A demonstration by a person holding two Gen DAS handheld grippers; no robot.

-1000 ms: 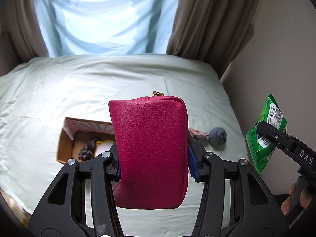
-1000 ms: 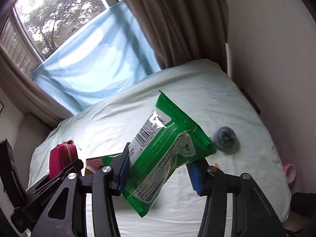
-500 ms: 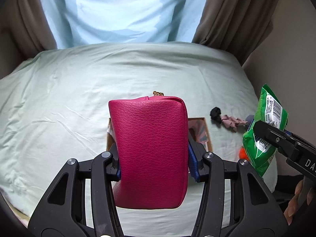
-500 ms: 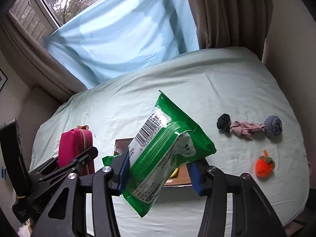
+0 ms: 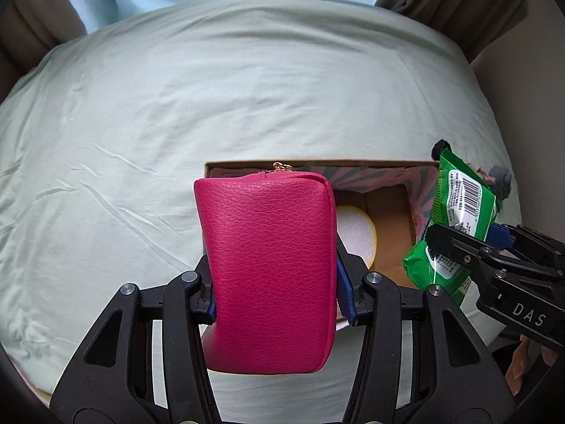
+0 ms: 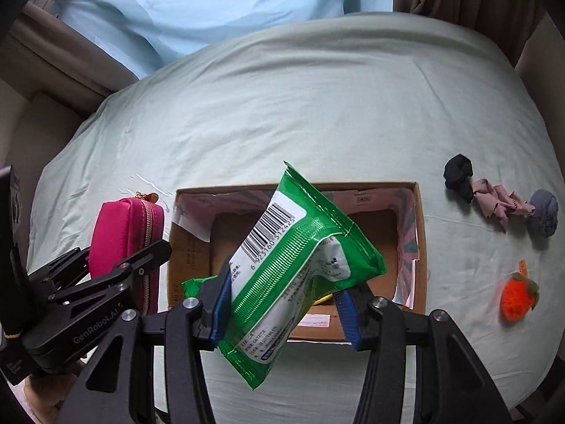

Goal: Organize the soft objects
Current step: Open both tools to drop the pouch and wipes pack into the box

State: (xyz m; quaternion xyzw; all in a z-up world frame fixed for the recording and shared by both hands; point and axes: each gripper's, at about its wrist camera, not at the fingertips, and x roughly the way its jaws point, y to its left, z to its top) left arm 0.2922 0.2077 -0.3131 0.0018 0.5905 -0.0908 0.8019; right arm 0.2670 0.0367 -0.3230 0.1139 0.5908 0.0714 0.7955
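Note:
My left gripper point(image 5: 277, 300) is shut on a magenta leather pouch point(image 5: 268, 265) and holds it above the near left part of an open cardboard box point(image 5: 392, 226) on the bed. The pouch also shows in the right wrist view point(image 6: 127, 243). My right gripper point(image 6: 282, 314) is shut on a green wet-wipe pack point(image 6: 300, 265) and holds it over the box point(image 6: 420, 247). The pack also shows in the left wrist view point(image 5: 459, 212). A white and yellow pad point(image 5: 356, 236) lies inside the box.
On the pale green bed sheet point(image 6: 317, 106) right of the box lie a black scrunchie point(image 6: 459, 176), a pink scrunchie point(image 6: 494, 205), a grey sock ball point(image 6: 543, 212) and an orange plush fruit point(image 6: 517, 296). Curtains and a wall lie beyond.
Both grippers have tilted down and moved in over the box, which now sits directly beneath them. Each keeps its grip on its object.

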